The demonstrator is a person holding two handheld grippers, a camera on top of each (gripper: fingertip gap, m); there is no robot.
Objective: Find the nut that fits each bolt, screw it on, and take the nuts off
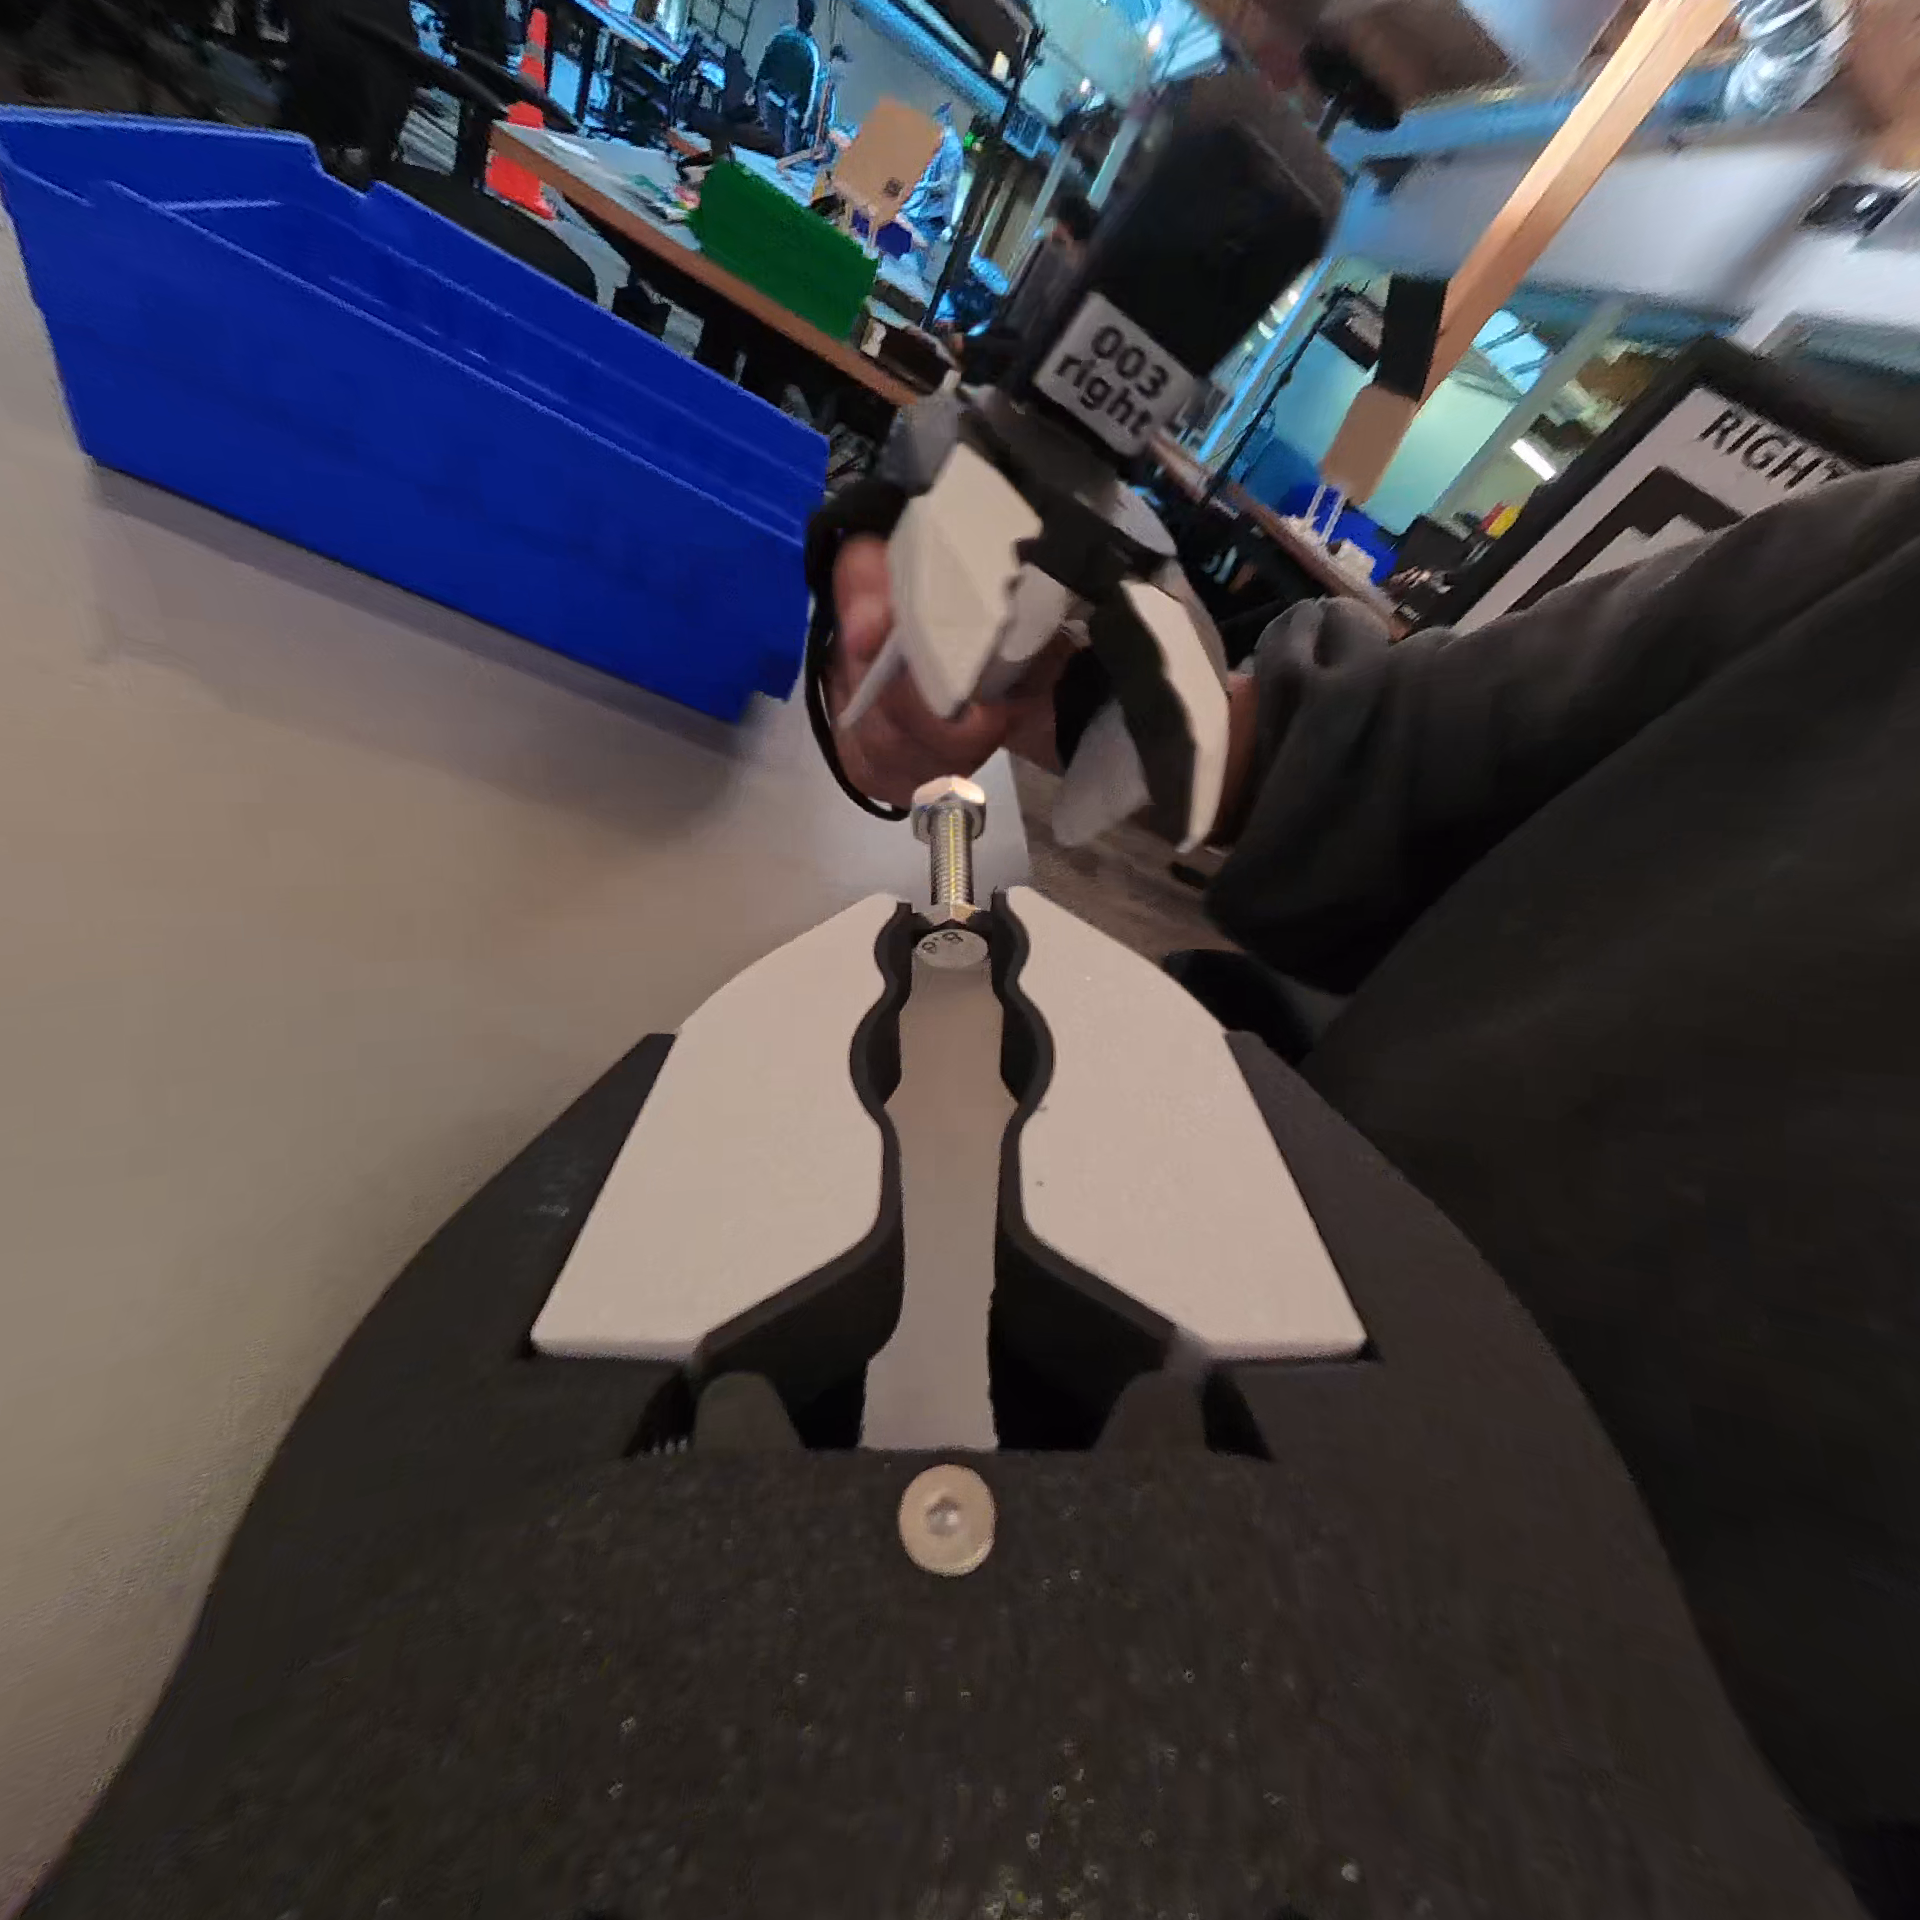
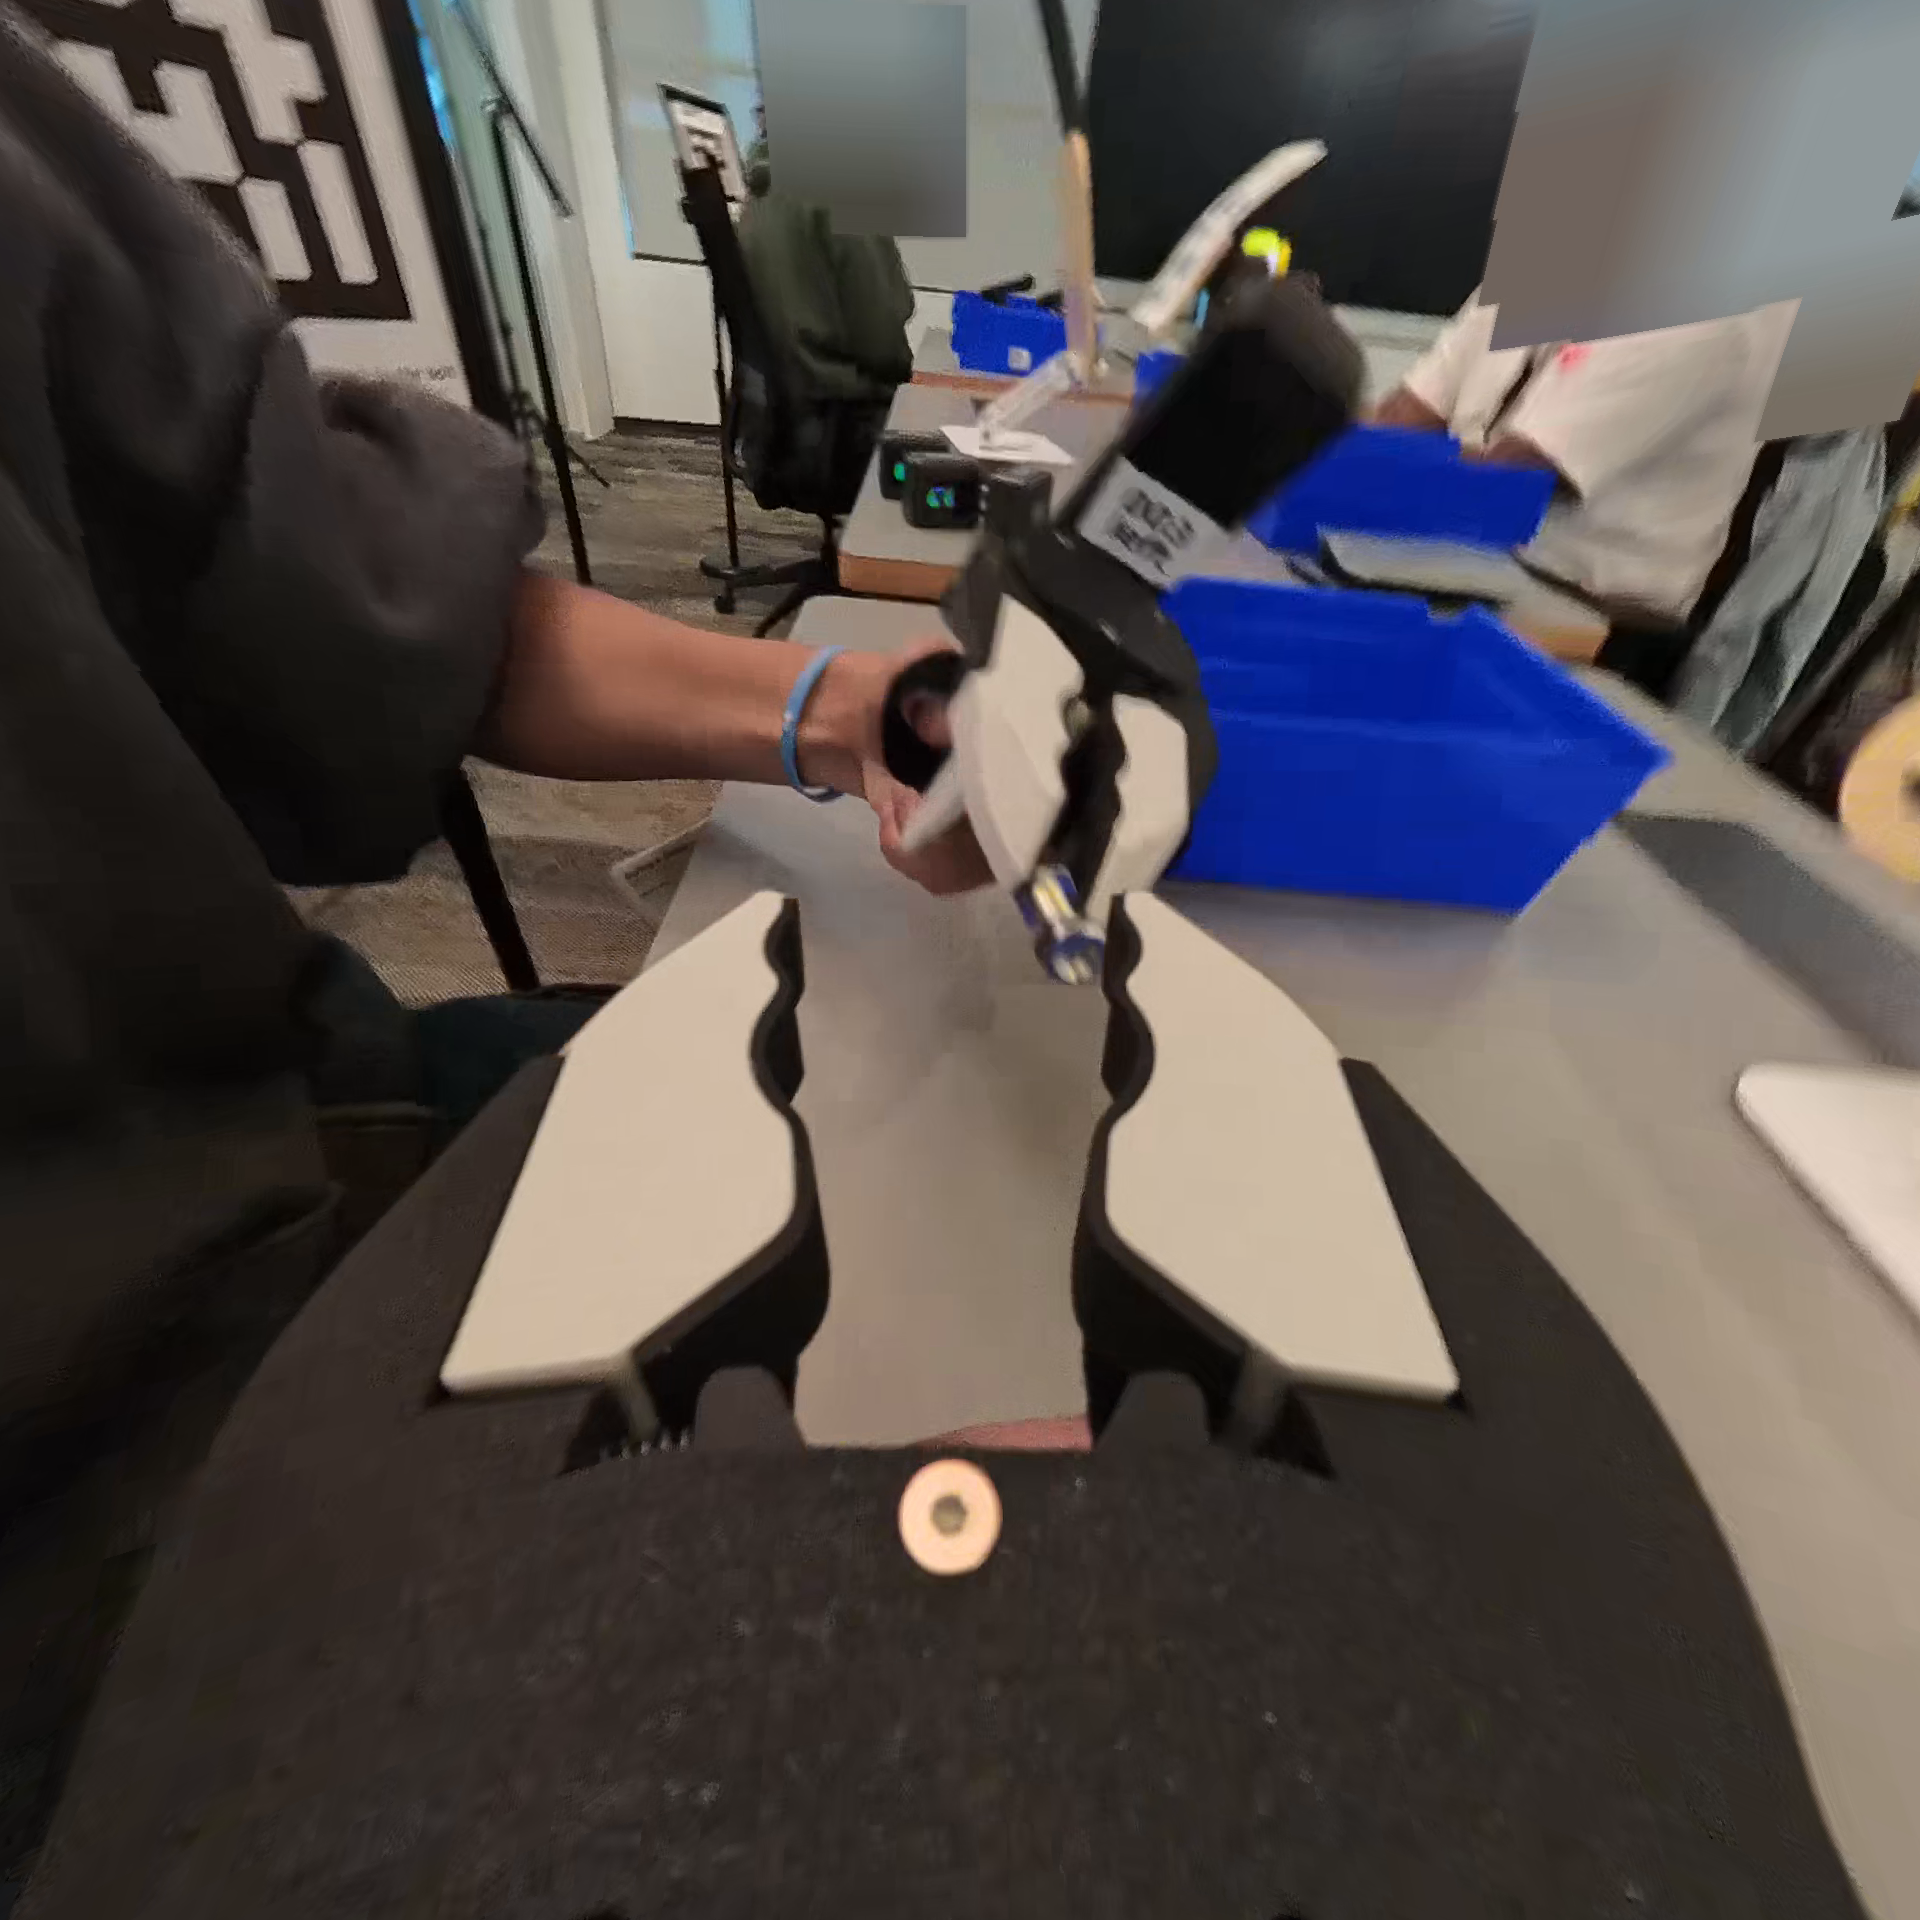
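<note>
My left gripper [image 1: 948, 925] is shut on the head of a silver bolt [image 1: 948, 857] and holds it in the air over the grey table [image 1: 312, 935]. The threaded shaft points away from the gripper, with a hex nut [image 1: 948, 798] at its far end. My right gripper [image 1: 1086, 764] hangs open just beyond the nut. In the right wrist view my right gripper [image 2: 956, 935] is open and empty. The bolt [image 2: 1055, 920] and its nut [image 2: 1072, 961] stick out of the left gripper [image 2: 1070, 883], close to my right-hand fingertip [image 2: 1138, 935].
A blue plastic bin [image 1: 416, 416] stands on the table behind the grippers; it also shows in the right wrist view [image 2: 1403, 748]. A white flat object [image 2: 1849, 1153] lies at the right edge. The table's edge runs on the left [image 2: 686, 894]. People sit at tables beyond. Some 4 cm of space lies between my two pairs of fingers.
</note>
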